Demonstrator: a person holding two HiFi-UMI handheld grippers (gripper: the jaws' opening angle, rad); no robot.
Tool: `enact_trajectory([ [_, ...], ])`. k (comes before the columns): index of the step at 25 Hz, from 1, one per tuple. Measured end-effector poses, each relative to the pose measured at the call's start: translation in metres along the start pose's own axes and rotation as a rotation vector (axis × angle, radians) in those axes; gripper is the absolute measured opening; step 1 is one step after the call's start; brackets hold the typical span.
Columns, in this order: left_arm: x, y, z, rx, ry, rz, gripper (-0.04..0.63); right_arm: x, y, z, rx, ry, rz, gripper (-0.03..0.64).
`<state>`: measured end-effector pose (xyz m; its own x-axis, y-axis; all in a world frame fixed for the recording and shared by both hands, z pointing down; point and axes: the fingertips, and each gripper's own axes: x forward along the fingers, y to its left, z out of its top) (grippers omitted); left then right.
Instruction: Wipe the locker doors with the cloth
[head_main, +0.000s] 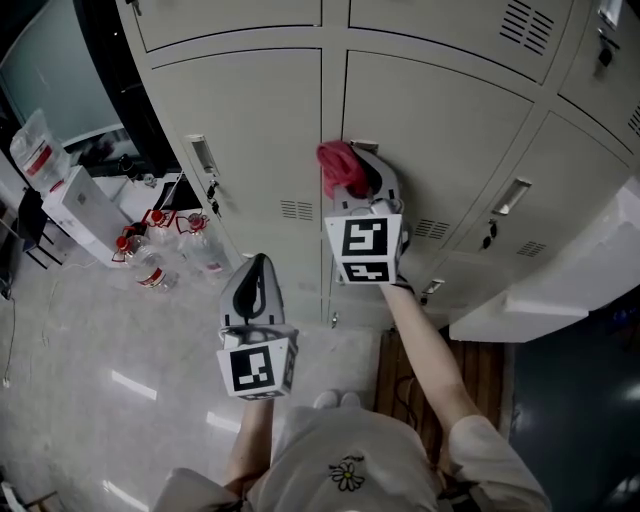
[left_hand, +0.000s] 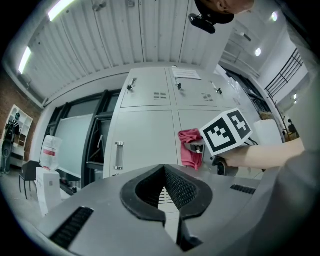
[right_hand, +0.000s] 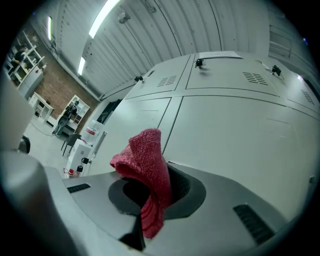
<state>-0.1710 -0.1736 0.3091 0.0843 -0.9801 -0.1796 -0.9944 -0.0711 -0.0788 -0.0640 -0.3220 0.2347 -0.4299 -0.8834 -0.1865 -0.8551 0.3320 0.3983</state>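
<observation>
Lockers: a bank of pale grey metal locker doors (head_main: 430, 130) with louvre vents and small latch handles fills the upper head view and stands ahead of both gripper cameras.
Floor: glossy pale floor (head_main: 90, 350) lies below the lockers, to the person's left.
White box: a white upright carton (head_main: 85, 205) stands on the floor left of the lockers.
Right hand-held gripper: the grey right hand-held gripper (right_hand: 155, 195) is held up at the lockers on an outstretched bare arm. Its jaws are clamped on the cloth.
Left hand-held gripper: the grey left hand-held gripper (left_hand: 165, 192) is held lower and to the left, well apart from the doors. Its jaws are together at the tips with nothing between them.
Bottles: clear plastic bottles with red caps (head_main: 150, 262) stand in a cluster on the floor beside the carton.
Cloth: the red terry cloth (right_hand: 145, 160) rises bunched out of the right jaws, with a tail hanging down between them. It sits at the vertical seam between two doors, close against the door face; contact cannot be told.
</observation>
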Motion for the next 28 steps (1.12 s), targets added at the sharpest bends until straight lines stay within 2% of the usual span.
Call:
enact_trajectory([
  [4, 0.005, -0.007, 0.0, 0.003, -0.007, -0.044, 0.017, -0.006, -0.009, 0.0, 0.008, 0.0, -0.001, 0.029],
  [11, 0.014, -0.016, -0.003, -0.007, 0.004, -0.063, 0.017, -0.026, -0.05, -0.008, 0.031, 0.015, -0.078, 0.029],
  [17, 0.024, -0.031, -0.004, -0.007, -0.002, -0.107, 0.017, -0.049, -0.091, -0.019, -0.005, 0.027, -0.163, 0.029],
  [28, 0.038, -0.063, -0.003, -0.011, -0.02, -0.196, 0.017, -0.103, -0.185, -0.049, -0.002, 0.095, -0.364, 0.029],
])
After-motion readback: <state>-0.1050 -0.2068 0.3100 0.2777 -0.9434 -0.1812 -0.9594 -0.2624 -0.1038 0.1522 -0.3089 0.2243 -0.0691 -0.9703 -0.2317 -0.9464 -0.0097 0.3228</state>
